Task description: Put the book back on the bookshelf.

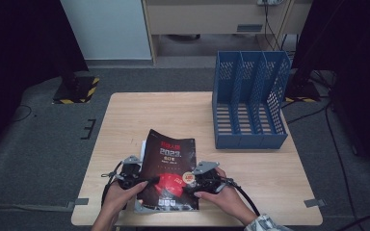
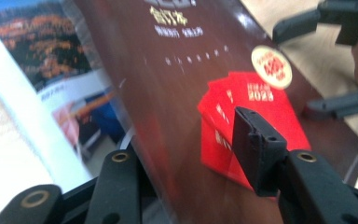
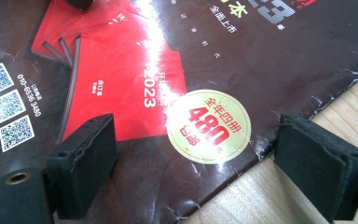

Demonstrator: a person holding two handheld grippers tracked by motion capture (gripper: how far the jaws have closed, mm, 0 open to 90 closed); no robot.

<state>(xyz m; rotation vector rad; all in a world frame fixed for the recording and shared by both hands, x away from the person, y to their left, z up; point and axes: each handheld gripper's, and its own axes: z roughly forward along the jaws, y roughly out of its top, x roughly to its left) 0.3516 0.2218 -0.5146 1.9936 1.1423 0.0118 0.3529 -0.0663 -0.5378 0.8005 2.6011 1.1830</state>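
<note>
We are working a dark-covered magazine [image 1: 169,171] that is lying at the lower middle of the high view, near the front edge of the table [image 1: 125,120], with the blue file rack [image 1: 248,101] standing well apart at the upper right. Our left gripper [image 1: 142,182] is lifting the cover: in the left gripper view one jaw is sitting above the glossy cover [image 2: 182,93] and the other below it, with the inner pages [image 2: 51,84] showing at the left; the blur makes it hard to say whether the pads are truly pinching, but it looks like a loose grasp on the cover. Our right gripper [image 3: 196,163] is standing released, its jaws spread wide over the cover's edge beside the round yellow sticker [image 3: 209,126], gripping nothing. The risk we are judging is that the slick cover is sliding out of the left jaws, or creasing and tearing along its already cracked edge if we are pulling while the right jaws are not steadying the magazine.
</note>
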